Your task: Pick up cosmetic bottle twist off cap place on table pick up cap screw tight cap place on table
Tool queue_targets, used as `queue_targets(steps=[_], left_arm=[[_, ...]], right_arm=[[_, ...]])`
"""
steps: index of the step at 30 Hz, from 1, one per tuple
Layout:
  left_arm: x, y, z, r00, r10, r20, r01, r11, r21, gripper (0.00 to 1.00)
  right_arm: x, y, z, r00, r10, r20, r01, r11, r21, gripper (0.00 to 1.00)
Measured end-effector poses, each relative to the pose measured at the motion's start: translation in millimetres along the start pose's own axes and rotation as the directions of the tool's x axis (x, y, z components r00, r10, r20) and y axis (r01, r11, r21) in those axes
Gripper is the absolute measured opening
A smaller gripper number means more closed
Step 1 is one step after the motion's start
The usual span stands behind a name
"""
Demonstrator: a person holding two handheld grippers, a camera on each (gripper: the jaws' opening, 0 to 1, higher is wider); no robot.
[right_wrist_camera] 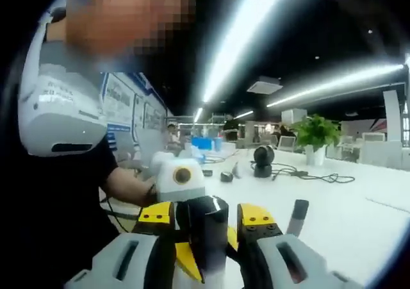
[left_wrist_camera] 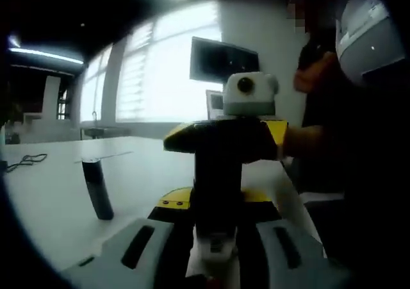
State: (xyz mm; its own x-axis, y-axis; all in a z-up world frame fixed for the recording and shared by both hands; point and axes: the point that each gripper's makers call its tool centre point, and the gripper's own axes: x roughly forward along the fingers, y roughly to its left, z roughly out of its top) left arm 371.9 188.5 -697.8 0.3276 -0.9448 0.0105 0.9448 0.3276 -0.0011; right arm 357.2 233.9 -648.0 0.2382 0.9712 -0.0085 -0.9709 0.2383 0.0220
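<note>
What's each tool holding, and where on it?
Both grip one black-and-white cosmetic bottle: the left tool on its white end, the right tool on its black end.

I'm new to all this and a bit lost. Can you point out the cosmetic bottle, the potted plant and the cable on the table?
cosmetic bottle (right_wrist_camera: 208, 234): right gripper view, dark body between the fingers.
potted plant (right_wrist_camera: 315, 134): right gripper view, green leaves.
cable (left_wrist_camera: 25, 161): left gripper view, its loop.

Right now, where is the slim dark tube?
The tube stands upright on the white table: left of the left tongs in the left gripper view, right of the right tongs in the right gripper view.
</note>
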Motion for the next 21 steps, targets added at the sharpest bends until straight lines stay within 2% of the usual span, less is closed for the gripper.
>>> queue_targets(steps=[4,6,8,9,12,13,14,15,18,21], left_arm=[[0,1.2,-0.2,1.000,0.021,0.001,-0.021,1.000,0.004,0.14],[0,0.9,-0.1,0.999,0.033,0.002,-0.033,0.999,0.019,0.14],[0,0.5,0.2,0.999,0.048,0.001,-0.048,0.998,0.031,0.14],[1,1.2,0.2,0.998,0.062,0.001,-0.062,0.998,0.033,0.14],[2,1.3,0.5,0.996,0.094,0.002,-0.094,0.994,0.047,0.14],[2,2.2,0.5,0.994,0.105,0.003,-0.105,0.993,0.046,0.14],[2,3.0,0.6,0.994,0.112,0.002,-0.112,0.993,0.041,0.14],[2,3.9,0.4,0.993,0.122,0.002,-0.122,0.992,0.031,0.14],[1,6.7,0.2,0.989,0.148,-0.002,-0.147,0.989,0.008,0.14],[1,7.5,0.3,0.986,0.165,-0.001,-0.165,0.986,0.005,0.14]], right_arm=[[-5,0,7.6,0.992,-0.115,0.046,0.113,0.993,0.041,0.33],[-6,-2,7.8,0.980,-0.192,0.045,0.189,0.981,0.052,0.33],[-6,-5,8.4,0.960,-0.275,0.049,0.271,0.960,0.076,0.33],[-6,-7,9.8,0.949,-0.310,0.058,0.303,0.947,0.108,0.33],[-9,-13,13.2,0.900,-0.430,0.077,0.421,0.900,0.109,0.31],[-10,-14,9.7,0.884,-0.463,0.063,0.454,0.882,0.126,0.31],[-9,-12,11.0,0.877,-0.474,0.074,0.466,0.878,0.107,0.31],[-10,-10,10.1,0.861,-0.503,0.074,0.493,0.861,0.123,0.31],[-10,-11,10.7,0.812,-0.579,0.078,0.574,0.815,0.077,0.31],[-8,-11,6.7,0.767,-0.638,0.067,0.634,0.770,0.071,0.29]])
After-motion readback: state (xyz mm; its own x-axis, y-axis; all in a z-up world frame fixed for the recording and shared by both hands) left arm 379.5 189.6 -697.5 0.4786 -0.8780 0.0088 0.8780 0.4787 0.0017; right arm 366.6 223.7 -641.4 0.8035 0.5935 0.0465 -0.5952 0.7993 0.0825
